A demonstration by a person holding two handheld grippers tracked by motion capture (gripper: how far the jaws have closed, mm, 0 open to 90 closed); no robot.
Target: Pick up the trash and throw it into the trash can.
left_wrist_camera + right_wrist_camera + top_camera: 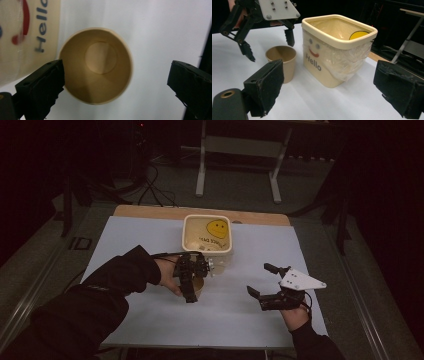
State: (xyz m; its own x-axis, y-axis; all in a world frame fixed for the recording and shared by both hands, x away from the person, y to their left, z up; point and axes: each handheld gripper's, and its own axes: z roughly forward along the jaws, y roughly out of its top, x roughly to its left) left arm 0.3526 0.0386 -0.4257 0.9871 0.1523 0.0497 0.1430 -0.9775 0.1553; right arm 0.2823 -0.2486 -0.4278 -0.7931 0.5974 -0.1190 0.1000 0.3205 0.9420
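Observation:
A tan paper cup (pixel 96 66) stands upright and empty on the white table cover, close beside a cream bin (pixel 337 47). The bin has a plastic liner, a smiley face and the word "Hello". My left gripper (pixel 190 275) hangs just above the cup (pixel 198 287), pointing down, open, with one jaw on each side of the rim and nothing held. The right gripper view shows the left gripper (pixel 270 48) over the cup (pixel 280 58). My right gripper (pixel 258 278) is open at the right of the table, aimed at the bin (pixel 207 234) and holding nothing.
The white cover (pixel 150 315) lies over a wooden table whose far edge (pixel 150 211) shows behind the bin. A grey table frame (pixel 237 160) and cables (pixel 155 190) stand on the dark floor beyond. Bare cover lies in front and to both sides.

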